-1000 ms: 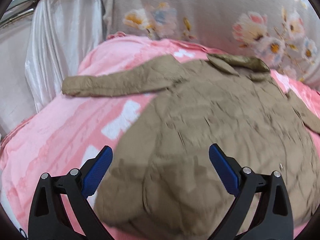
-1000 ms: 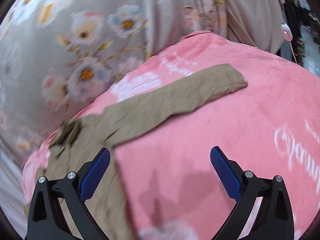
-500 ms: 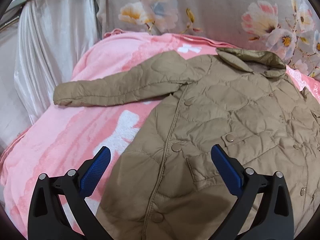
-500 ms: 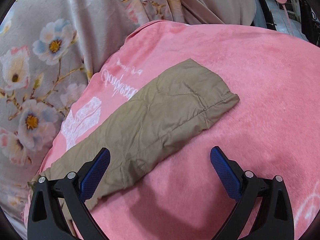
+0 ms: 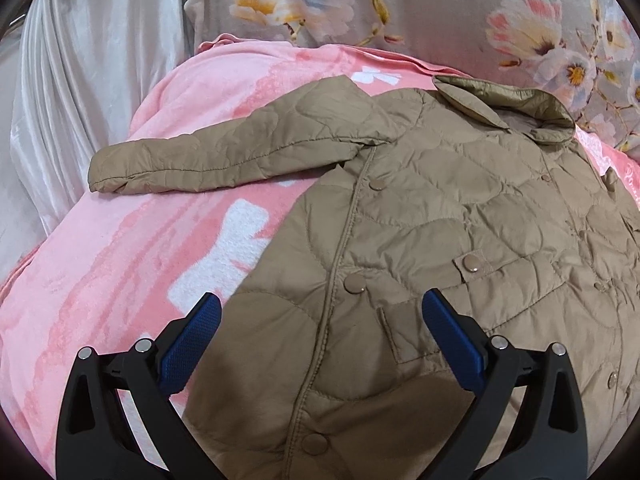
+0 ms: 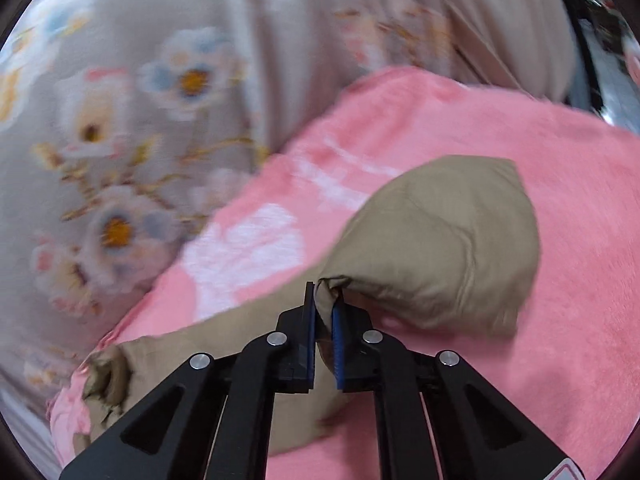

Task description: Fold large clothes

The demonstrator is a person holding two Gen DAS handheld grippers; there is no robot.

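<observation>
On the pink blanket, spread over what looks like a bed: one tan quilted jacket, front up, snaps closed, collar toward the flowered cloth at the back, hem toward the viewer, long axis running collar to hem. Left sleeve stretched sideways, cuff pointing at the white curtain, roughly crosswise to the body. Right sleeve bunched and lifted near its cuff. Right claw: just closed, clamped on a pinch of that sleeve. Left claw: blue pads wide apart, over the lower front, gripping nothing. Risks, as judged: slick padded fabric slipping from so small a pinch; sleeve dragging the shoulder askew; blanket wrinkling underneath.
</observation>
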